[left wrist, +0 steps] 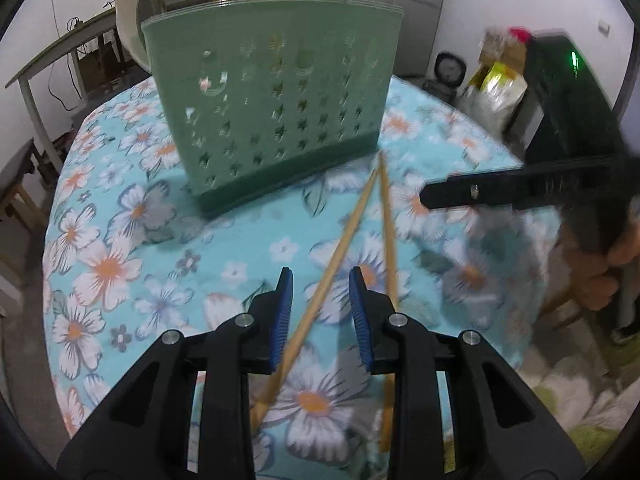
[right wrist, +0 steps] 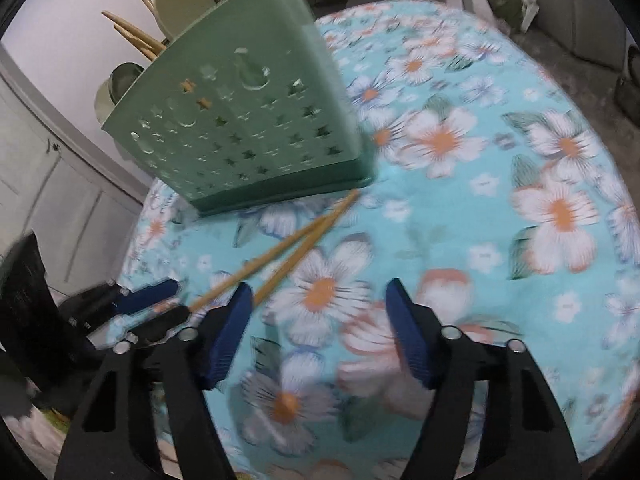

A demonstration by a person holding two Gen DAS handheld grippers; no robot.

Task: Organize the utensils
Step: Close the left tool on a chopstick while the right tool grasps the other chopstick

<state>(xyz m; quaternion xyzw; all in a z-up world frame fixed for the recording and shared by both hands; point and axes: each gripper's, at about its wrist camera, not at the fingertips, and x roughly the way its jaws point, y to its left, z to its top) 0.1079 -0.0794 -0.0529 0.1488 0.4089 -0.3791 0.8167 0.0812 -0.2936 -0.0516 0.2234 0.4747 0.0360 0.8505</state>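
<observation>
A green perforated utensil holder [left wrist: 272, 112] stands on the round table with the floral cloth [left wrist: 120, 264]; it also shows in the right wrist view [right wrist: 248, 128], with chopsticks [right wrist: 132, 36] and spoons [right wrist: 180, 4] sticking out of its top. Two wooden chopsticks [left wrist: 352, 232] lie on the cloth in front of it, also in the right wrist view [right wrist: 288, 248]. My left gripper [left wrist: 320, 296] is open, low over the chopsticks, with one chopstick running between its jaws. My right gripper [right wrist: 320, 316] is open and empty, just right of the chopsticks' near ends; it shows as a black bar in the left wrist view [left wrist: 500, 190].
A black box with a green light [left wrist: 568, 92] and bags [left wrist: 496, 84] stand off the table's right side. A grey bench or desk [left wrist: 60, 60] stands at the far left. The table edge [left wrist: 52, 280] curves close on the left. White cabinet doors [right wrist: 48, 184] stand behind.
</observation>
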